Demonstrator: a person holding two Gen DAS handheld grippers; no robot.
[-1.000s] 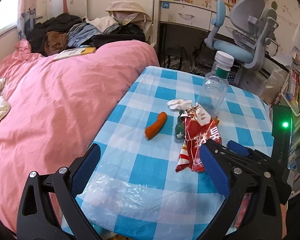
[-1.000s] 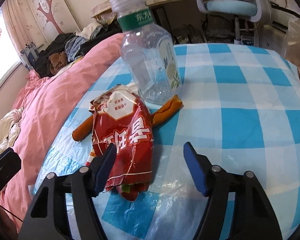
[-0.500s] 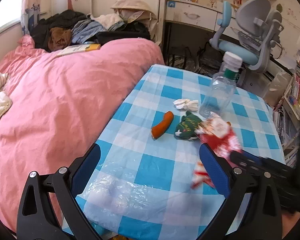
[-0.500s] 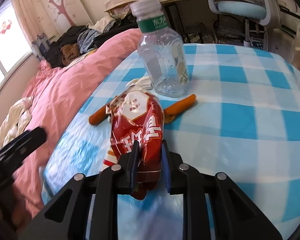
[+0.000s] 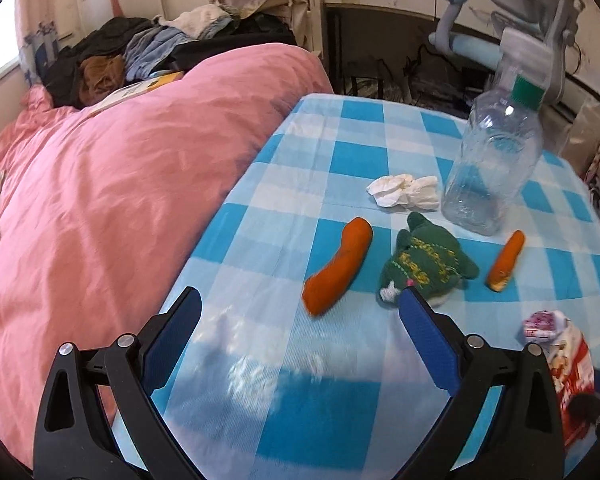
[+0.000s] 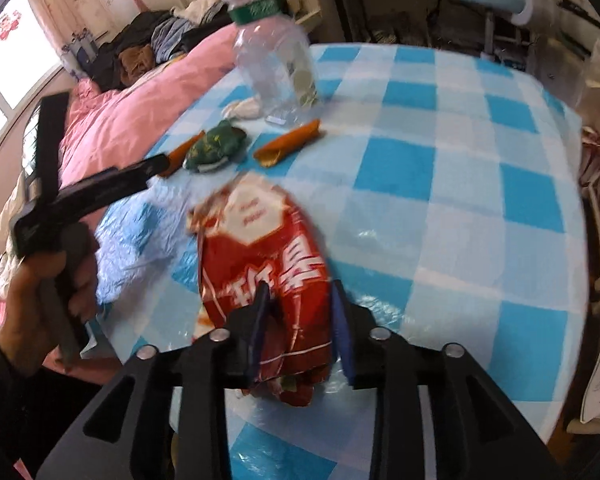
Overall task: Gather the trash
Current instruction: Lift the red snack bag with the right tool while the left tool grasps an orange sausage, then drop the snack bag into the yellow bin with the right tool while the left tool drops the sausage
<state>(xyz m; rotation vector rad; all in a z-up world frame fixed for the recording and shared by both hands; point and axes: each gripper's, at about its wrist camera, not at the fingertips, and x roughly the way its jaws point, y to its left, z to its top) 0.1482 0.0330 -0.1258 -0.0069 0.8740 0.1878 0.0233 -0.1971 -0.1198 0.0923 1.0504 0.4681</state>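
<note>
My right gripper point(image 6: 298, 306) is shut on a red snack bag point(image 6: 260, 248) and holds it above the blue checked table point(image 6: 440, 200); the bag also shows at the right edge of the left wrist view point(image 5: 560, 356). My left gripper point(image 5: 300, 320) is open and empty above the table's near left part. Ahead of it lie an orange sausage-shaped piece point(image 5: 338, 266), a green knitted toy point(image 5: 426, 264), a smaller orange piece point(image 5: 506, 260), crumpled white tissue point(image 5: 404, 192) and an upright clear plastic bottle point(image 5: 496, 156).
A bed with a pink quilt point(image 5: 120, 184) runs along the table's left side, with piled clothes point(image 5: 148, 52) at its far end. A desk chair point(image 5: 532, 12) stands behind the table. Crinkled clear plastic point(image 5: 256, 360) covers the table's near edge.
My right gripper has shut on the red snack bag and lifted it toward the near right. My left gripper has moved forward and nearer to the orange pieces and green toy.
</note>
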